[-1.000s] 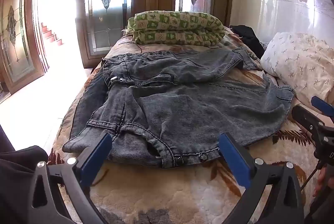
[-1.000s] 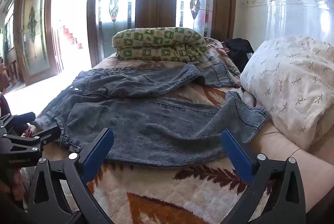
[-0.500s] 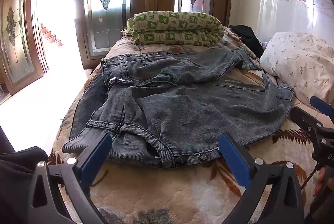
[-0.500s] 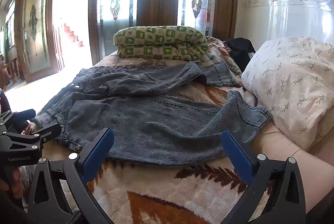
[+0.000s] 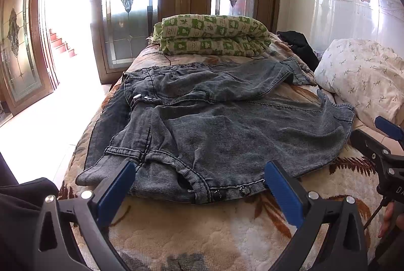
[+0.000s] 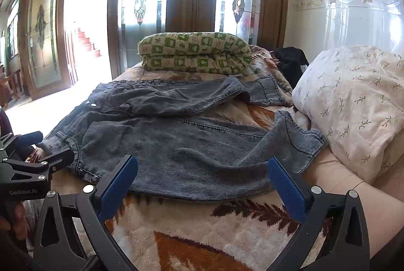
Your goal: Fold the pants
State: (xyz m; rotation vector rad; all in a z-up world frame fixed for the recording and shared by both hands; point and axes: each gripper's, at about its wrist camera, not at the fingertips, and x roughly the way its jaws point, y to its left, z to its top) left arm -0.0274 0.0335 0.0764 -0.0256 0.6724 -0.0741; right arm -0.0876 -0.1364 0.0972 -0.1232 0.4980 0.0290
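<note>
Partly hidden, pants (image 5: 227,134) waistband behind left gripper (image 5: 199,185), spread wide.

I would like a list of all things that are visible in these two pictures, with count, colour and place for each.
pants: one, grey-blue denim, spread unfolded across the bed, waist toward the left gripper
blanket: one, cream with brown leaves, covering the bed under the pants
folded quilt: one, green and cream check, far end of the bed
pillow: one, white with small sprigs, right side of the bed
dark garment: one, black, between quilt and pillow
glass doors: several, brown wood frames, behind the bed
left gripper: one, black with blue pads, open, before the waistband
right gripper: one, same colours, open, before the leg
</note>
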